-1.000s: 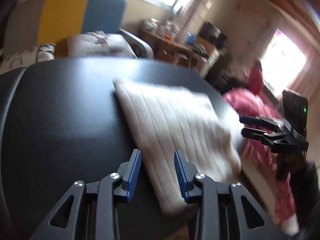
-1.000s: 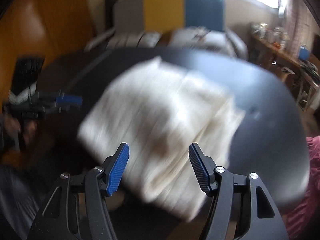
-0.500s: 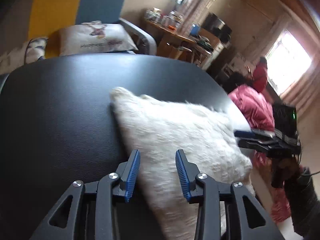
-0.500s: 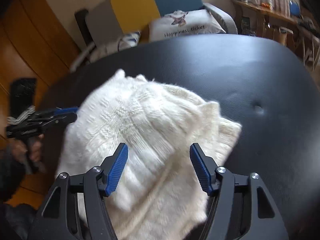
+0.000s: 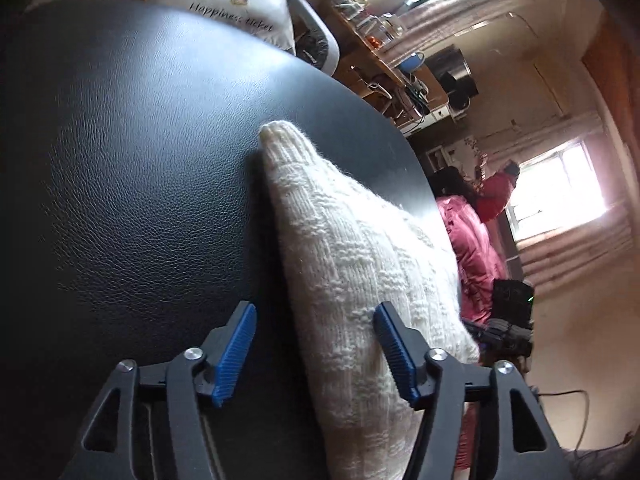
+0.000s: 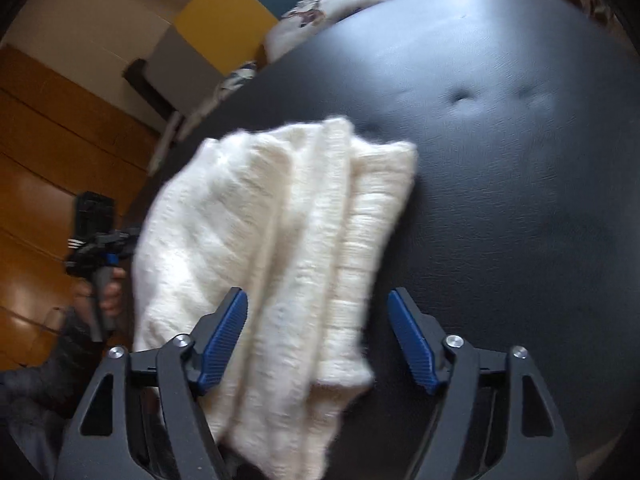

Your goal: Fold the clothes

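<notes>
Both tools are down lower and closer on the white knitted sweater (image 6: 276, 248) than a second ago, and both sets of jaws are opening as we watch. The left tool (image 5: 314, 354) now stands wide, the sweater's edge between its pads but not pinched. The right tool (image 6: 318, 344) spreads too, folded layers lying between its fingers, nothing gripped. The sweater sits bunched in thick folds on the black padded worktop (image 5: 132, 168), near its front edge. That reads as a release, or a fresh grab being lined up. Containers? None on the worktop, so nothing to report inside any.
</notes>
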